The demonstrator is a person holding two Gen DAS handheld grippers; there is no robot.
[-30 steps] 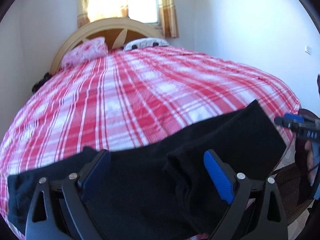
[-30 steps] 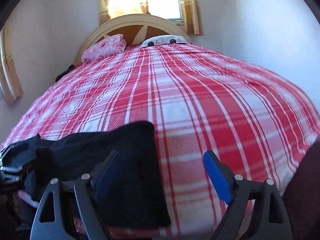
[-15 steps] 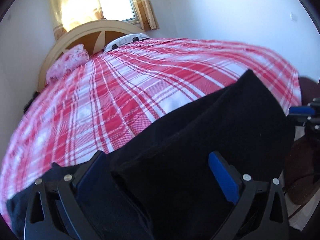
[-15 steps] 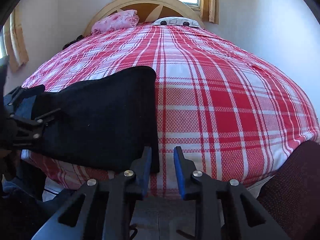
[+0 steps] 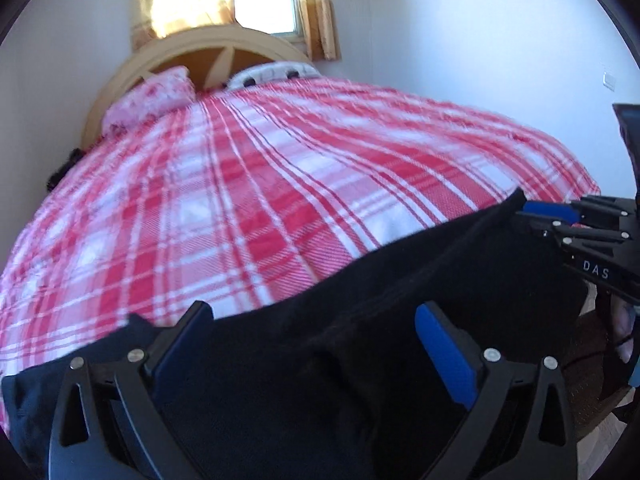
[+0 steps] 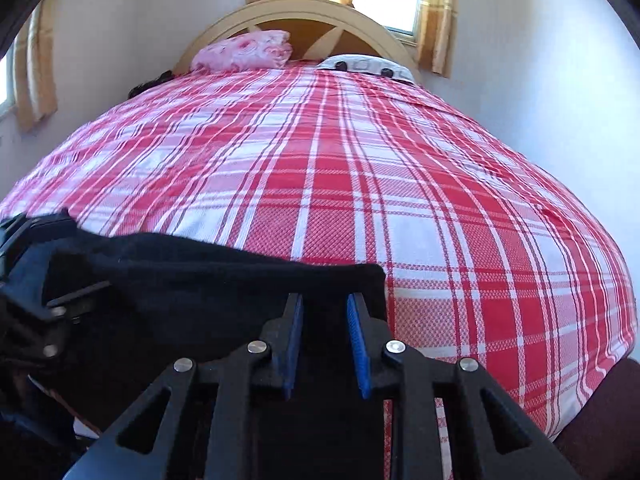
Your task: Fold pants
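the black soft-knit pants (image 5: 360, 344) lie in a long band across the near edge of the bed's red and white plaid cotton sheet (image 5: 248, 208), with some cloth drooping over the side toward the floor; they look laid out lengthwise and perhaps doubled leg on leg, though the dark fabric hides any crease, so i cannot tell how many folds are in. the left gripper (image 5: 316, 344) hovers over the middle of the band with its blue pads wide apart and nothing pressed between them. the right gripper (image 6: 324, 320) sits at the squared end of the pants (image 6: 224, 280); its jaws have just been closing and now stand narrow with dark cloth in the slot, though whether the pads actually pinch it i cannot tell. judging by this, the work is early: an end is being taken up, and bringing it across to shorten the band, then smoothing, is yet to come
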